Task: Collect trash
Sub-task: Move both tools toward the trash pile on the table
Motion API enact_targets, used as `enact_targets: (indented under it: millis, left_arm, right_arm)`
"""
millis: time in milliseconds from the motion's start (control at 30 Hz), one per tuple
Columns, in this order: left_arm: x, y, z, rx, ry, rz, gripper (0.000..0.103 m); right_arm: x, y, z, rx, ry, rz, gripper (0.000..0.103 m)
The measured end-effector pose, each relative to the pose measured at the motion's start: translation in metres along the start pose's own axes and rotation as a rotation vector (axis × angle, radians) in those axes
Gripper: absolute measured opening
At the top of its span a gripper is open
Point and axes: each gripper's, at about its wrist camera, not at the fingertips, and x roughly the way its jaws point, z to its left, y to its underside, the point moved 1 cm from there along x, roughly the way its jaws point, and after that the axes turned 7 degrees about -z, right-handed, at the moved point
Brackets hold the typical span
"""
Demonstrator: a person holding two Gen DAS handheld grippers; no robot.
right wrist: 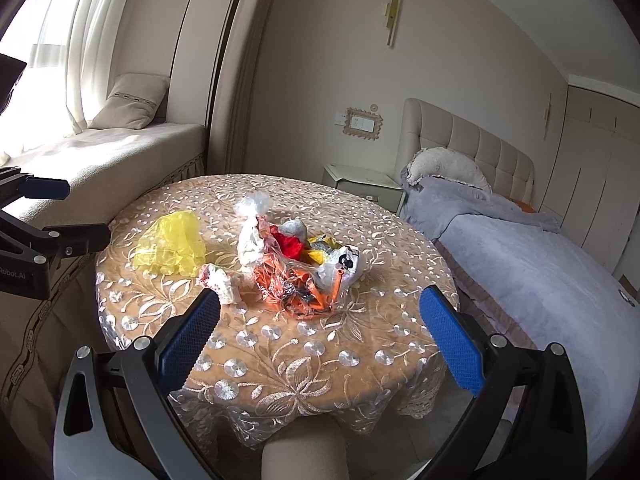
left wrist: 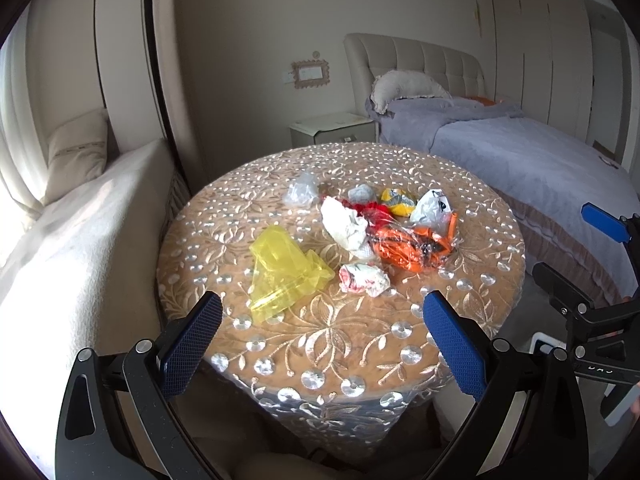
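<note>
A pile of trash lies on a round table with an embroidered cloth (left wrist: pixel 328 340) (right wrist: pixel 280 360). It holds a yellow plastic bag (left wrist: pixel 280 268) (right wrist: pixel 172 248), an orange wrapper (left wrist: pixel 408 248) (right wrist: pixel 300 292), crumpled white paper (left wrist: pixel 346 224) (right wrist: pixel 250 240), a small paper ball (left wrist: pixel 364 278) (right wrist: pixel 220 280), a red scrap (right wrist: pixel 288 244) and a clear bag (left wrist: pixel 302 190) (right wrist: pixel 254 204). My left gripper (left wrist: pixel 322 318) is open and empty above the table's near edge. My right gripper (right wrist: pixel 320 312) is open and empty, just short of the orange wrapper.
A cushioned window seat (left wrist: pixel 72 248) (right wrist: pixel 112 160) stands left of the table. A bed with a lilac cover (left wrist: pixel 520 152) (right wrist: pixel 540 264) stands to the right, a nightstand (left wrist: pixel 332 128) (right wrist: pixel 360 180) behind. The other gripper shows at each view's edge (left wrist: pixel 592 304) (right wrist: pixel 36 248).
</note>
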Motion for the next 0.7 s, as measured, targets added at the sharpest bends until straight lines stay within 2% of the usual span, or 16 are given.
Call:
enact_targets:
  millis: [367, 700]
  left_arm:
    - [0.017, 0.001, 0.002, 0.006, -0.043, 0.016, 0.098]
    - [0.047, -0.003, 0.0, -0.062, -0.04, 0.076, 0.098]
  right_arm:
    - [0.021, -0.002, -0.008, 0.019, -0.052, -0.001, 0.1]
    - [0.051, -0.003, -0.024, 0.019, -0.123, -0.018, 0.1]
